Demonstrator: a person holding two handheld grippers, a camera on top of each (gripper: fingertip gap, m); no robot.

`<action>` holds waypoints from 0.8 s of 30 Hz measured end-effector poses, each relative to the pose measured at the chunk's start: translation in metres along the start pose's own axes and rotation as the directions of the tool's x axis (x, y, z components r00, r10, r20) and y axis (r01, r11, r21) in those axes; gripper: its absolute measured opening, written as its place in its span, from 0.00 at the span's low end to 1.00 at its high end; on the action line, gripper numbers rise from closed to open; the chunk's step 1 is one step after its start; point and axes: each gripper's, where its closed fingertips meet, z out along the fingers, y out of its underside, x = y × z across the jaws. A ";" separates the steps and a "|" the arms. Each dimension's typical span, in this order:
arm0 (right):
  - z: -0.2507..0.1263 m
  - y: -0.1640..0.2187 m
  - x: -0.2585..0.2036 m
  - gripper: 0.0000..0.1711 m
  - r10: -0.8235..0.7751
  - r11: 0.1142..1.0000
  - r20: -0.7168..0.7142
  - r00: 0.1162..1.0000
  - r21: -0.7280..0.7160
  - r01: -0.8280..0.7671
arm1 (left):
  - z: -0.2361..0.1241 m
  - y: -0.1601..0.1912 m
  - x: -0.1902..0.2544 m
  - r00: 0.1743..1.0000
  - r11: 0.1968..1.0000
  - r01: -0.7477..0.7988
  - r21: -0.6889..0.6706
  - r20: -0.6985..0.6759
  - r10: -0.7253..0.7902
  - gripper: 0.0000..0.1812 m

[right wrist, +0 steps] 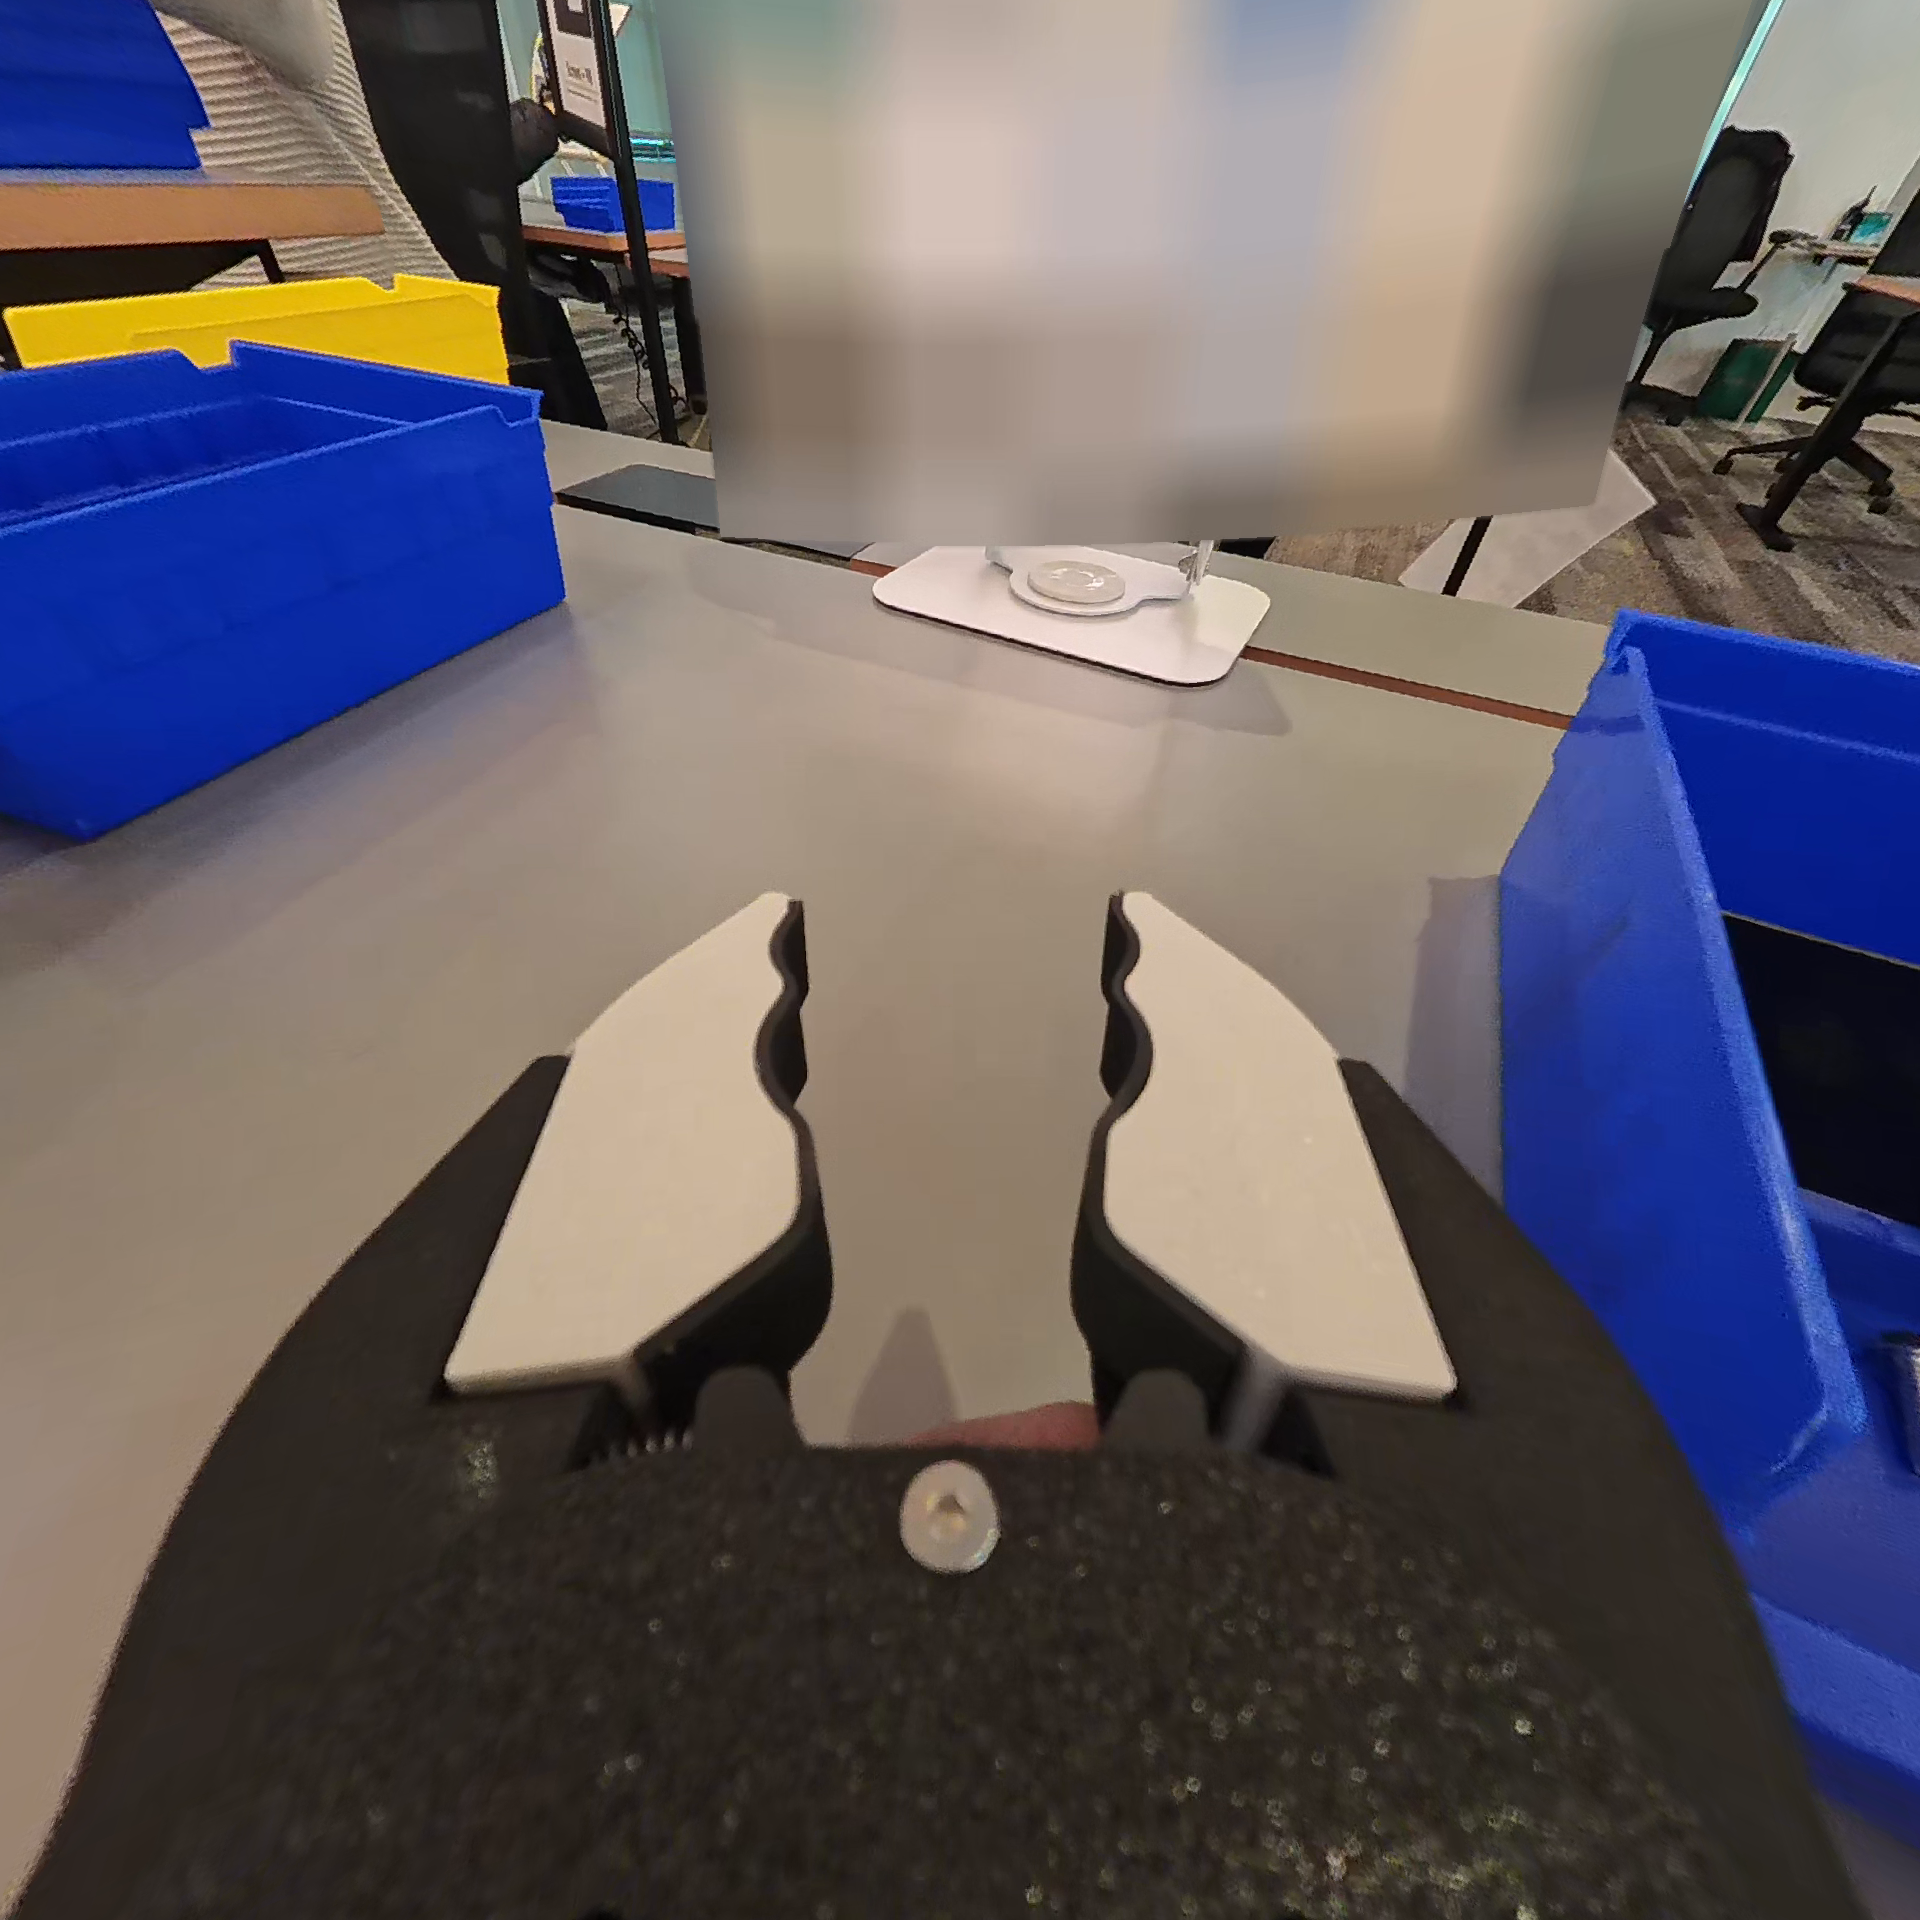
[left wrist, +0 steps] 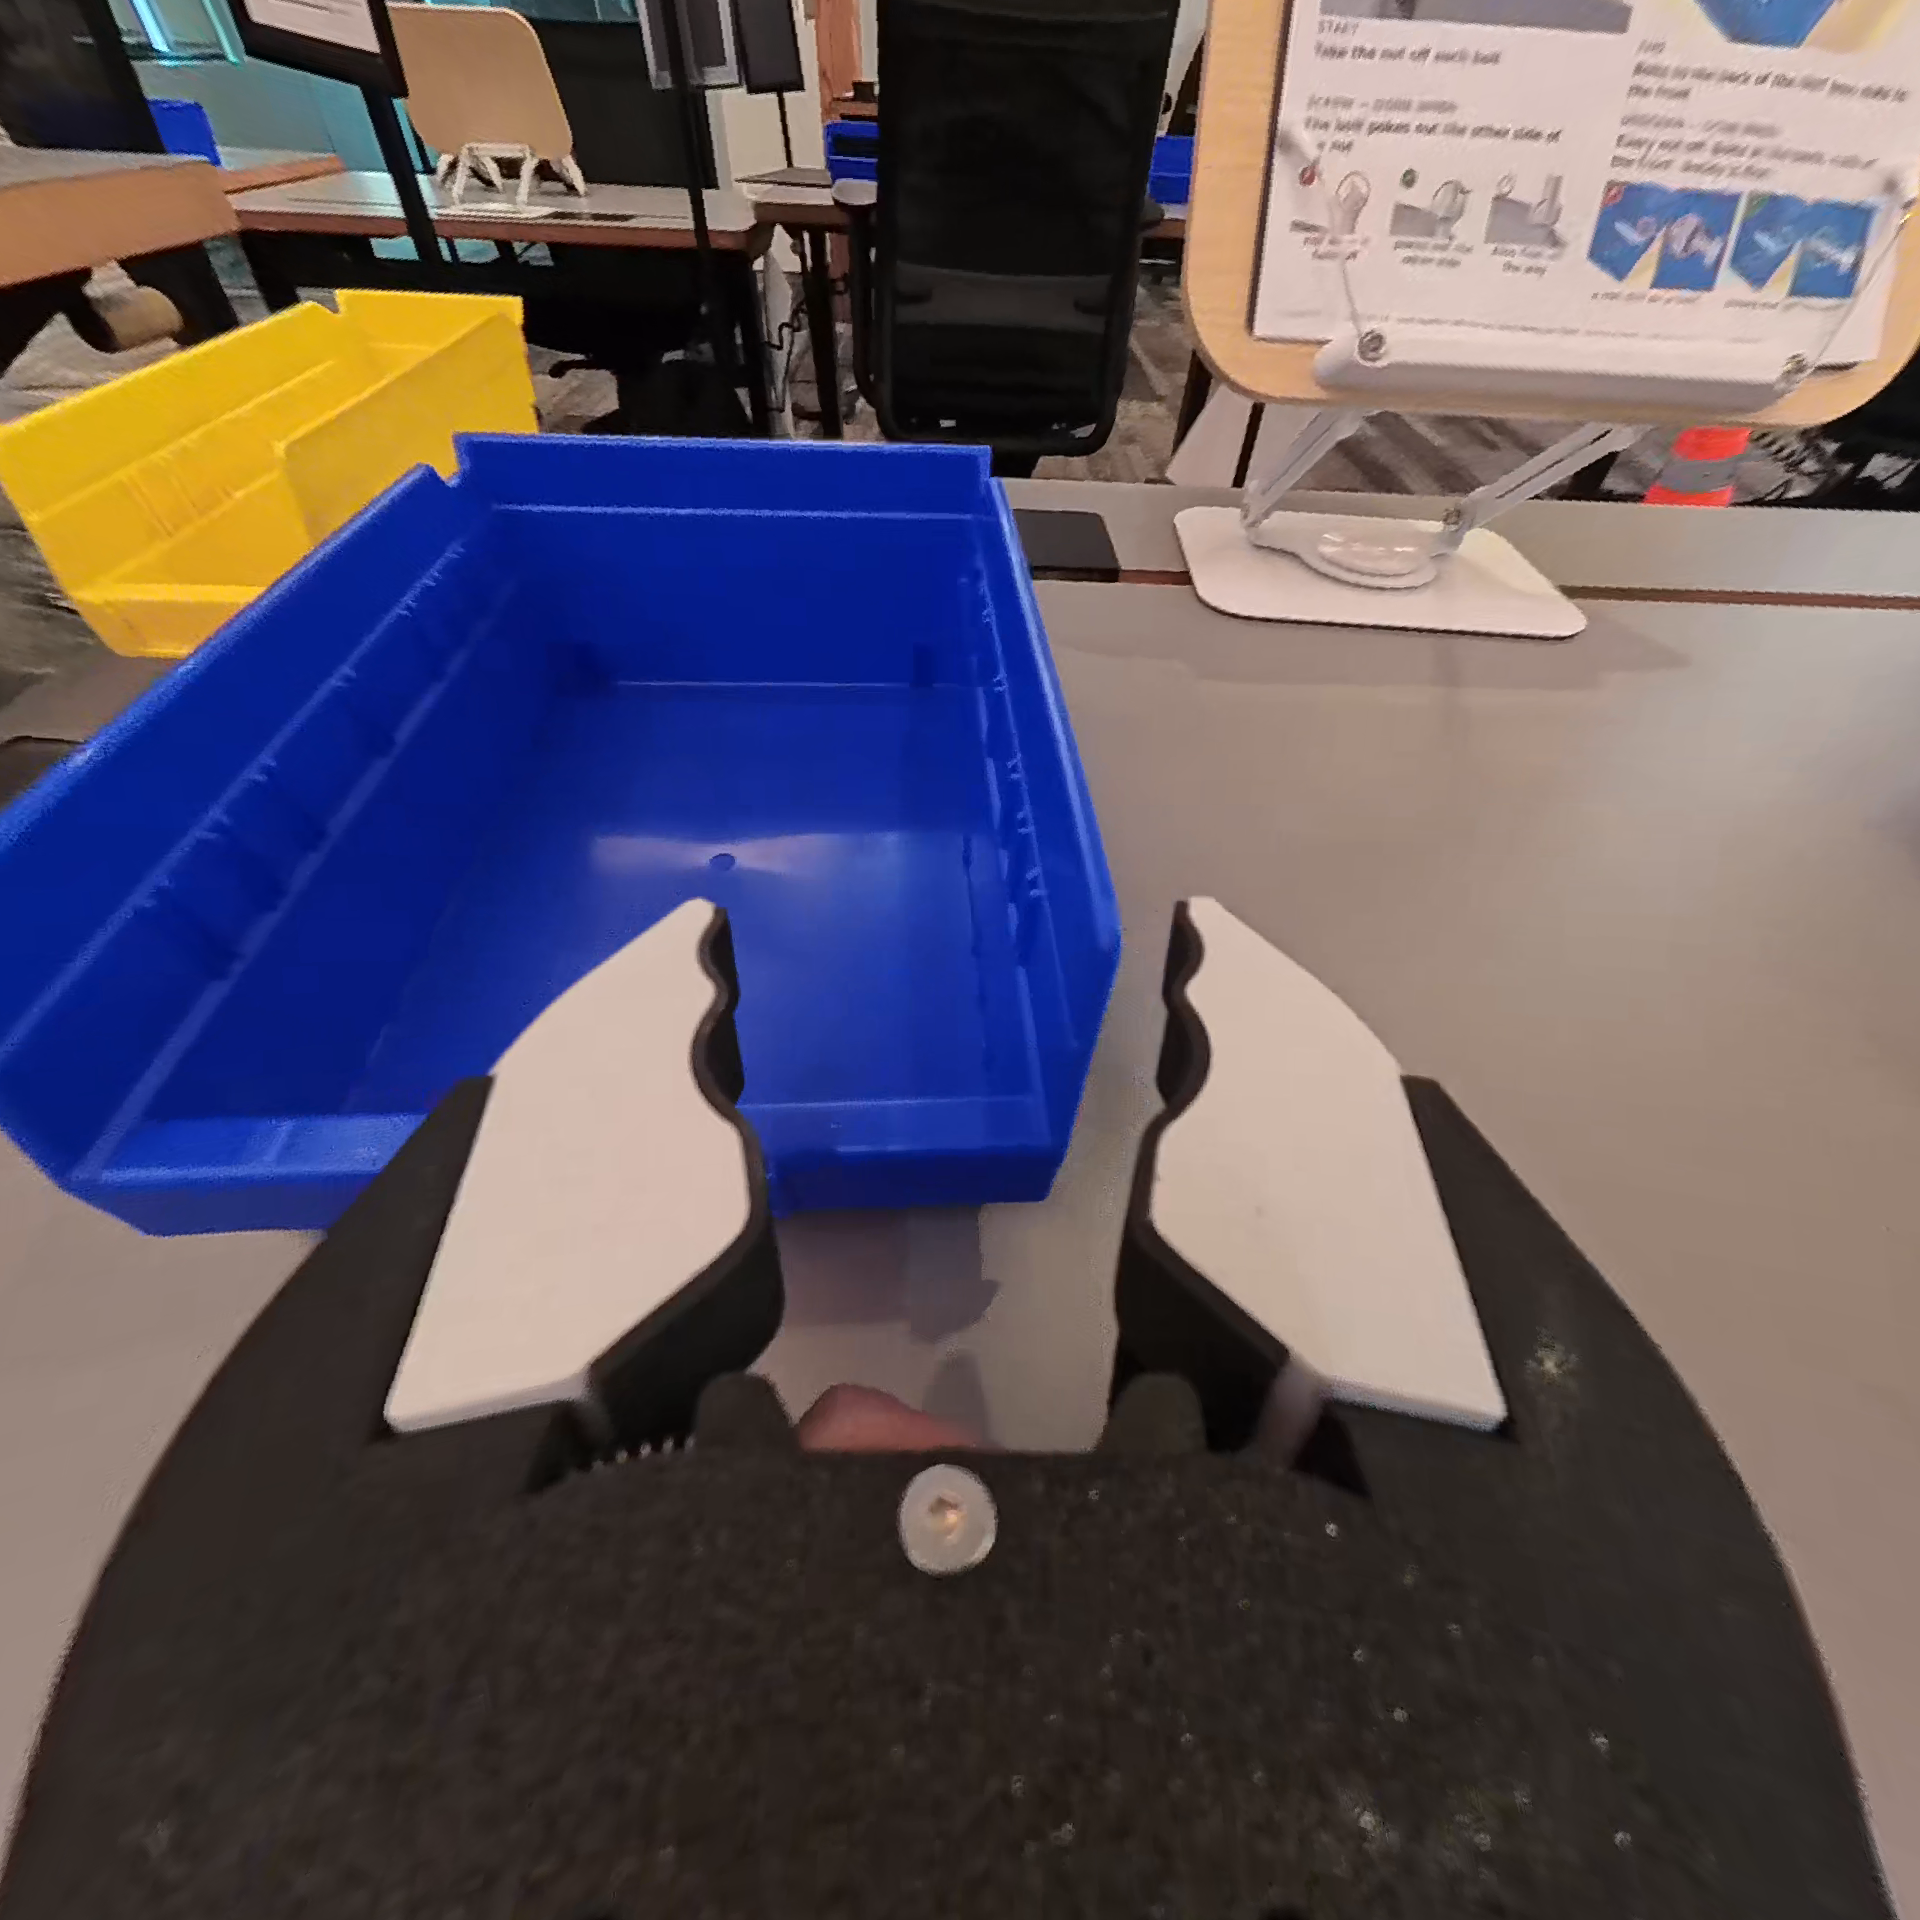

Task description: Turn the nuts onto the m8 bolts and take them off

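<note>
Grey table [left wrist: 1455, 831] in an office workroom. No nuts or bolts are discernible in either view. The left tool [left wrist: 951, 914], fingers wide apart and holding nothing, hovers at the near corner of a blue bin [left wrist: 623, 831]. The right tool [right wrist: 954, 909], likewise apart and holding nothing, hangs over bare table between two blue bins; the right-hand bin [right wrist: 1621, 1039] sits just beside it.

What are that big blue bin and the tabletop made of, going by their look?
The blue bin looks like moulded plastic: uniform colour, ribbed walls, a soft sheen on its floor. The tabletop seems a smooth grey laminate, satin, with faint reflections; what lies under the surface cannot be told.
</note>
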 end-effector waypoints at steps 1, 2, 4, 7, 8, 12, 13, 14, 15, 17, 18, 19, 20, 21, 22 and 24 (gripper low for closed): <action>0.001 0.000 0.000 0.32 -0.001 1.000 0.001 1.000 -0.001 0.001 | -0.001 -0.002 0.002 1.000 1.000 0.013 0.007 -0.011 -0.013 0.44; 0.002 0.000 -0.002 0.32 -0.001 1.000 0.004 1.000 -0.003 0.001 | -0.001 -0.002 0.004 1.000 1.000 0.017 0.010 -0.016 -0.017 0.43; 0.002 0.001 -0.004 0.32 -0.001 1.000 0.012 1.000 -0.008 0.001 | 0.001 0.002 0.007 1.000 1.000 -0.006 -0.007 -0.012 0.005 0.43; 0.004 0.002 -0.005 0.31 -0.003 1.000 0.020 1.000 -0.008 0.003 | 0.008 0.010 0.011 0.999 0.999 -0.036 -0.037 -0.017 0.035 0.44; 0.004 0.002 -0.006 0.31 -0.003 1.000 0.021 1.000 -0.006 0.003 | 0.009 0.012 0.011 0.999 0.998 -0.037 -0.045 -0.017 0.036 0.44; 0.000 0.000 -0.008 0.31 0.000 1.000 0.025 1.000 0.002 0.000 | 0.016 0.017 0.013 0.999 0.997 -0.034 -0.071 -0.014 0.033 0.43; -0.001 -0.001 -0.007 0.31 -0.002 1.000 0.023 1.000 0.004 0.002 | 0.017 0.018 0.014 0.999 0.996 -0.035 -0.078 -0.015 0.034 0.43; -0.002 -0.001 -0.007 0.31 -0.004 1.000 0.020 1.000 0.005 0.004 | 0.018 0.018 0.014 0.999 0.996 -0.035 -0.079 -0.015 0.034 0.43; -0.003 -0.001 -0.006 0.30 -0.004 1.000 0.017 1.000 0.006 0.004 | 0.019 0.018 0.015 0.999 0.996 -0.034 -0.077 -0.015 0.033 0.43; -0.004 -0.002 -0.005 0.30 -0.001 1.000 0.016 1.000 0.006 0.001 | 0.019 0.018 0.016 0.999 0.997 -0.032 -0.076 -0.015 0.031 0.42; -0.004 -0.002 -0.004 0.30 -0.001 1.000 0.014 1.000 0.005 0.001 | 0.020 0.018 0.016 0.999 0.997 -0.031 -0.076 -0.015 0.030 0.42; -0.005 -0.002 -0.003 0.30 -0.002 1.000 0.011 1.000 0.006 0.002 | 0.020 0.018 0.017 0.999 0.997 -0.032 -0.077 -0.016 0.030 0.42; -0.005 -0.003 -0.002 0.30 -0.001 1.000 0.009 1.000 0.009 0.001 | 0.021 0.018 0.016 0.999 0.996 -0.033 -0.079 -0.015 0.032 0.42; -0.005 -0.003 -0.002 0.30 0.000 1.000 0.008 1.000 0.009 0.000 | 0.022 0.020 0.016 0.999 0.996 -0.035 -0.086 -0.013 0.034 0.42; -0.005 -0.003 -0.002 0.30 0.000 1.000 0.008 1.000 0.009 0.000 | 0.023 0.021 0.016 0.999 0.995 -0.035 -0.092 -0.010 0.034 0.41; -0.005 -0.003 -0.001 0.30 -0.002 1.000 0.004 1.000 0.009 0.002 | 0.025 0.023 0.014 0.999 0.994 -0.032 -0.105 -0.005 0.032 0.41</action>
